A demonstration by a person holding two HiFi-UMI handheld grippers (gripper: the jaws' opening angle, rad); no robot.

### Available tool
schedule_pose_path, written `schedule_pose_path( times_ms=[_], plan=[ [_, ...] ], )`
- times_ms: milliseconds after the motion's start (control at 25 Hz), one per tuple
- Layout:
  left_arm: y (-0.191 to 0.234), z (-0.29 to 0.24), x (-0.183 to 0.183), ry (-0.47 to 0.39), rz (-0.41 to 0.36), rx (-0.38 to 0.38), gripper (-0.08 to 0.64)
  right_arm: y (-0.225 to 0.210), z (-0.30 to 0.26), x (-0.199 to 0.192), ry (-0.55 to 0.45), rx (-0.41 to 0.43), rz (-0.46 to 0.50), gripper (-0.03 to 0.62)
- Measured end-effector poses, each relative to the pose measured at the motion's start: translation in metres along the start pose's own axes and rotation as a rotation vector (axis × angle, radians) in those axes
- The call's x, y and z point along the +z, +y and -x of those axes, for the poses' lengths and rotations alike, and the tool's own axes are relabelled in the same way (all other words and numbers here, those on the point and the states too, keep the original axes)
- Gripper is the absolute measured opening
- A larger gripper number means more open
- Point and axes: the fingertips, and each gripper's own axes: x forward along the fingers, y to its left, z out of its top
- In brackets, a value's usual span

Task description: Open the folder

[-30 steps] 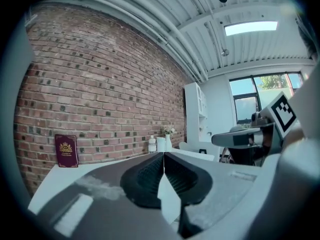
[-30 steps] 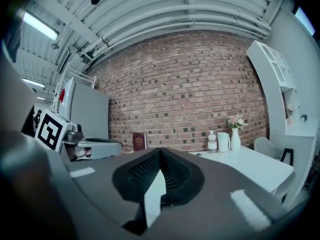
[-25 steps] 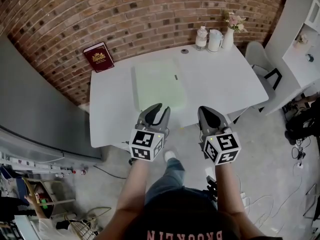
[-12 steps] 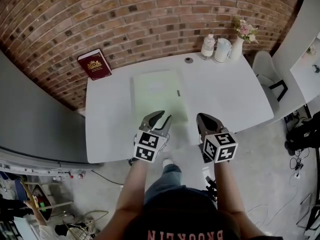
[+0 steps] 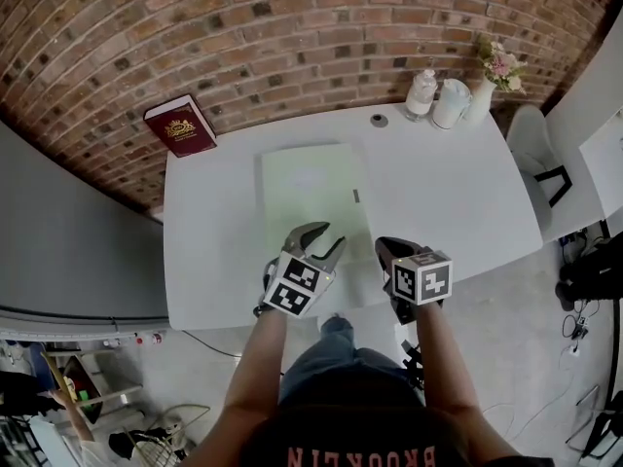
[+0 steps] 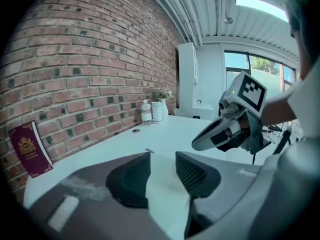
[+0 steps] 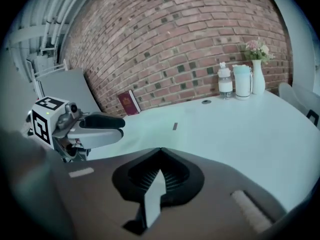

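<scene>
Head view, looking steeply down on a white table (image 5: 458,197) set against a brick wall (image 5: 292,27). The folder (image 5: 310,195), pale green and closed, lies flat near the table's centre, with a small dark tab (image 5: 356,196) on its 3 o'clock edge. The left gripper (image 5: 331,237) hangs over the folder's 6 o'clock edge; its fingers are released, the jaws have just been opening, and only the folder's surface shows through the gap, gripped by neither pad. Contact with the cover cannot be judged. The right gripper (image 5: 384,250) sits at about 5 o'clock of the folder, just beside its near corner; in the right gripper view its jaw tips meet, so the fingers are clenched on nothing. The two grippers stand side by side, near each other but apart. At 10 o'clock of the folder a dark red book (image 5: 180,125) leans against the wall. At 2 o'clock, along the table's far edge, stand a clear bottle (image 5: 421,92), a white jar (image 5: 451,103) and a vase of flowers (image 5: 484,90), with a small round disc (image 5: 379,120) just short of them
</scene>
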Motion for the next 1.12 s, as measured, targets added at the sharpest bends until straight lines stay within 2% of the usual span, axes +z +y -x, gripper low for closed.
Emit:
schedule_pose_path(
  times_ms=[160,360,680,840,1120],
  plan=[
    [0.001,-0.012,-0.005,0.034,-0.014,-0.029,0.183,-0.007,-0.018,-0.014,0.096,0.007,-0.02,0.002],
    [-0.003,-0.022,-0.017,0.076,0.014,-0.033,0.197,-0.014,-0.031,-0.025,0.168,0.037,-0.043,0.002],
    [-0.009,-0.023,-0.026,0.127,0.031,-0.01,0.228,-0.019,-0.043,-0.045,0.301,0.063,0.022,0.002],
    [-0.018,-0.025,-0.035,0.176,-0.014,-0.018,0.249,-0.019,-0.045,-0.044,0.302,0.112,-0.03,0.002],
    [-0.047,-0.037,-0.048,0.23,-0.171,-0.08,0.249,-0.018,-0.046,-0.045,0.282,0.136,-0.068,0.002]
  ],
)
